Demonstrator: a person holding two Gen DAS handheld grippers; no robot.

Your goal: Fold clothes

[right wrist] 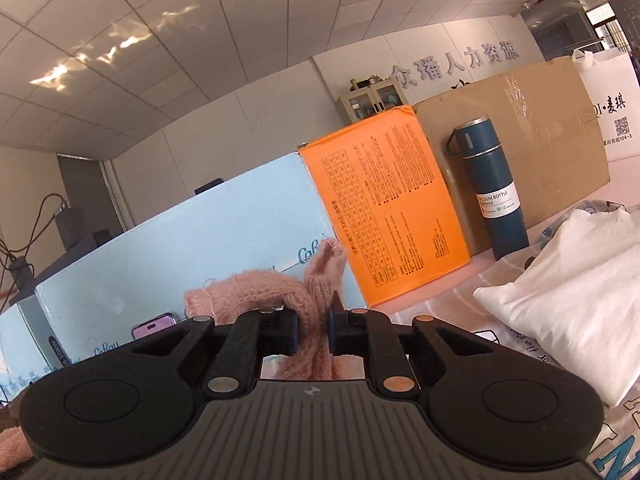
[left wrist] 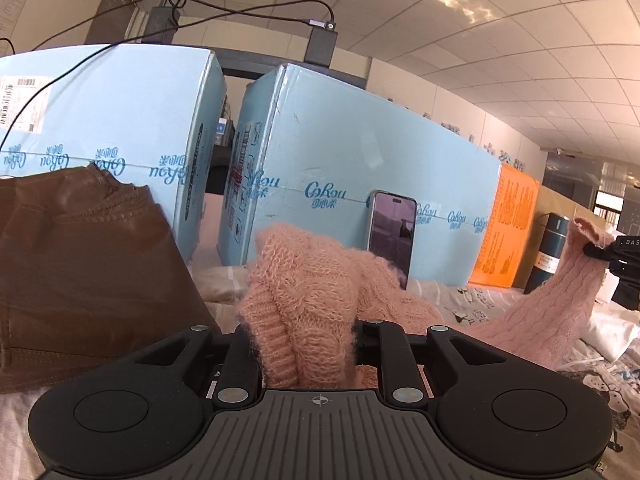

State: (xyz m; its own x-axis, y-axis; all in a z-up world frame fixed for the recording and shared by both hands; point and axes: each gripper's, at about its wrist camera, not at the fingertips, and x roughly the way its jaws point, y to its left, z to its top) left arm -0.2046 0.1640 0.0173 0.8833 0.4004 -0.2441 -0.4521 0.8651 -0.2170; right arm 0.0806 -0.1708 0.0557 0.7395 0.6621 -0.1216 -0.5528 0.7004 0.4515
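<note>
- Pink knit sweater (left wrist: 304, 292): it lies partly on the patterned bedsheet (left wrist: 480, 300) and partly lifted, gripped at two separate points, one per gripper. I judge this two-point hold is meant to spread the garment before a fold.
- Left gripper (left wrist: 306, 344): its jaws are clamped on a thick, ribbed bunch of the knit, which bulges up between them. The bunch looks like a hem or cuff, a firm edge that should not slip.
- Right gripper (right wrist: 313, 334): its jaws are closed on a narrower strand of the same knit, with a cuff end sticking up above them. In the left wrist view I see that sleeve stretched up and away to the right, so the fabric between the two holds is near taut.
- Brown leather garment (left wrist: 80, 272): it lies to the left, apart from the sweater; I take it as set aside.
- White folded cloth (right wrist: 560, 280): it rests on the sheet to the right, near the lifted sleeve.
- Phone (left wrist: 390, 236) and blue vacuum bottle (right wrist: 492, 188): both stand propped against the boxes at the back, clear of the working area.
- Risk, in my judgement: the loose knit may stretch or snag under tension.
</note>
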